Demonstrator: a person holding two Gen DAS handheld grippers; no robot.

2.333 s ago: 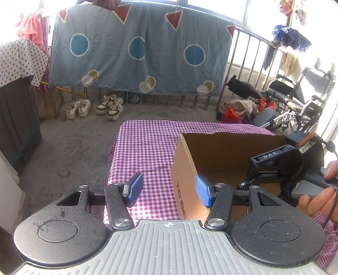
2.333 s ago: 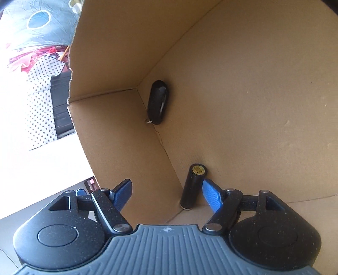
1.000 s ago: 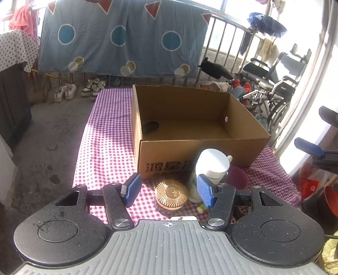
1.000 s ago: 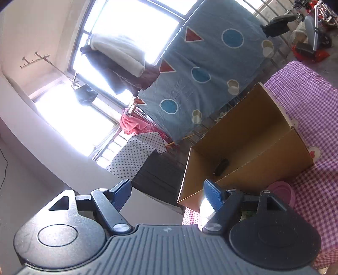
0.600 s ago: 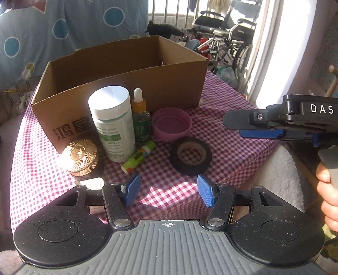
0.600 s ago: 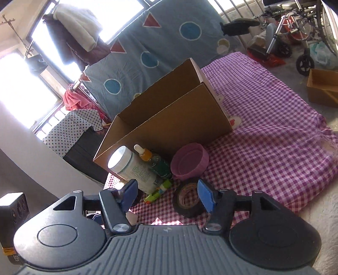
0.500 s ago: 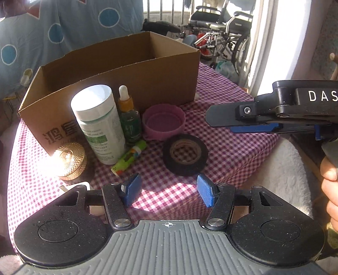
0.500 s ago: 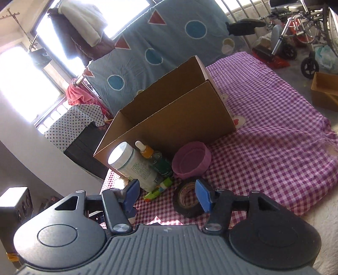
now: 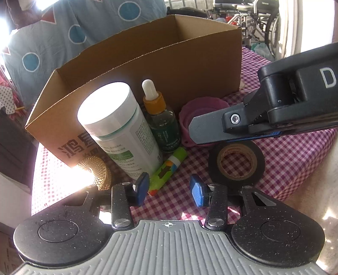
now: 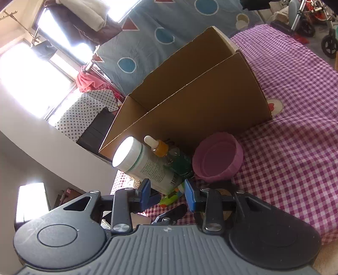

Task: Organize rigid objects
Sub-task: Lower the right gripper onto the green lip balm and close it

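An open cardboard box (image 9: pixel 160 63) stands on the purple checked cloth (image 9: pixel 295 152). In front of it stand a white bottle (image 9: pixel 120 129) and a green dropper bottle (image 9: pixel 162 124). A green glue stick (image 9: pixel 166 169), a black tape roll (image 9: pixel 236 165), a pink bowl (image 9: pixel 194 112) and a gold lid (image 9: pixel 95 171) lie near them. My left gripper (image 9: pixel 168 189) is open and empty just before the glue stick. My right gripper (image 10: pixel 168 191) is open and empty, low over the white bottle's base (image 10: pixel 156 171) and the glue stick (image 10: pixel 171 197); its finger (image 9: pixel 213 129) hangs over the tape roll.
A blue patterned sheet (image 9: pixel 63 36) hangs on the railing behind the box. Wheelchairs (image 9: pixel 253 19) stand at the far right. A dotted cloth (image 10: pixel 84 114) covers a dark cabinet to the left. The table's near edge lies just under both grippers.
Both grippers have moved closer and lower toward the objects in front of the box. The right gripper now reaches over the tape roll, with narrower jaws. Nothing has been picked up.
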